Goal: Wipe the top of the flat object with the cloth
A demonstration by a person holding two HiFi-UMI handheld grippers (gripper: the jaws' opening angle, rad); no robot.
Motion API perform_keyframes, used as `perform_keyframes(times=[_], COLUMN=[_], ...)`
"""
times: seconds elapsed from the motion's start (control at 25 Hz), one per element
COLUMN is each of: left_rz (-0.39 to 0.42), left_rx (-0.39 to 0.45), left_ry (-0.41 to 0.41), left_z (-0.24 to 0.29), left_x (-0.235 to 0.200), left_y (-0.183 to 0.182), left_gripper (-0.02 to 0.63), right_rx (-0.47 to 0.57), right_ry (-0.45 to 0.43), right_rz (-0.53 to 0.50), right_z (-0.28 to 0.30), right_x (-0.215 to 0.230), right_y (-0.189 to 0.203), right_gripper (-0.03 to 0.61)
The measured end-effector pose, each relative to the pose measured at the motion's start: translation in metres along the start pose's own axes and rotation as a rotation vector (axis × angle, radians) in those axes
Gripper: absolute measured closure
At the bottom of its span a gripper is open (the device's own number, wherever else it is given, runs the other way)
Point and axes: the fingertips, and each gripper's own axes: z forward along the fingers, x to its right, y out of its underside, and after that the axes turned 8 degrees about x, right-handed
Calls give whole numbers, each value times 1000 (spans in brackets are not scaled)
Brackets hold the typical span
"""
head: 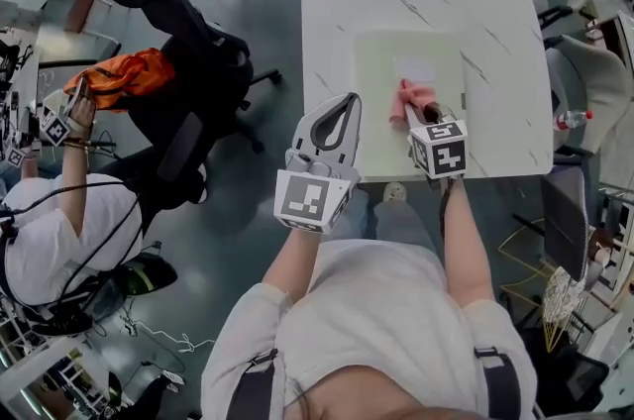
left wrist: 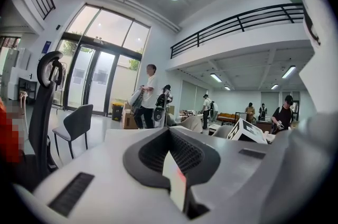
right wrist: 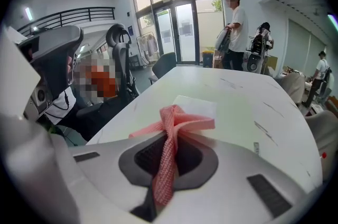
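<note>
A pale green flat mat (head: 381,76) lies on the white marble table (head: 495,22), with a small white sheet (head: 416,68) on it. My right gripper (head: 428,114) is shut on a pink cloth (head: 409,99), whose bunched end rests on the mat just short of the sheet. In the right gripper view the cloth (right wrist: 177,122) runs back between the jaws of the right gripper (right wrist: 170,132), with the mat (right wrist: 232,122) beyond it. My left gripper (head: 351,99) is held up at the table's near left corner, shut and holding nothing. The left gripper (left wrist: 169,130) points level, away over the table.
Black office chairs (head: 188,42) and an orange bundle (head: 124,76) stand left of the table, beside another person (head: 50,230). Grey chairs (head: 584,81) and a bottle (head: 572,119) are on the right. Several people (left wrist: 148,96) stand far across the room.
</note>
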Motion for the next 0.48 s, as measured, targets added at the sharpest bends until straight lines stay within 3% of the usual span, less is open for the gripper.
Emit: perform_keyframes(times=[0.48], left_rz=[11], left_rx=[-3], left_ry=[-45], left_z=[2], left_x=[36], left_y=[3], left_gripper=[603], right_rx=[2], right_ry=[51], right_rz=[36], right_z=[-29], right_x=[63], right_y=[18], right_gripper=[552])
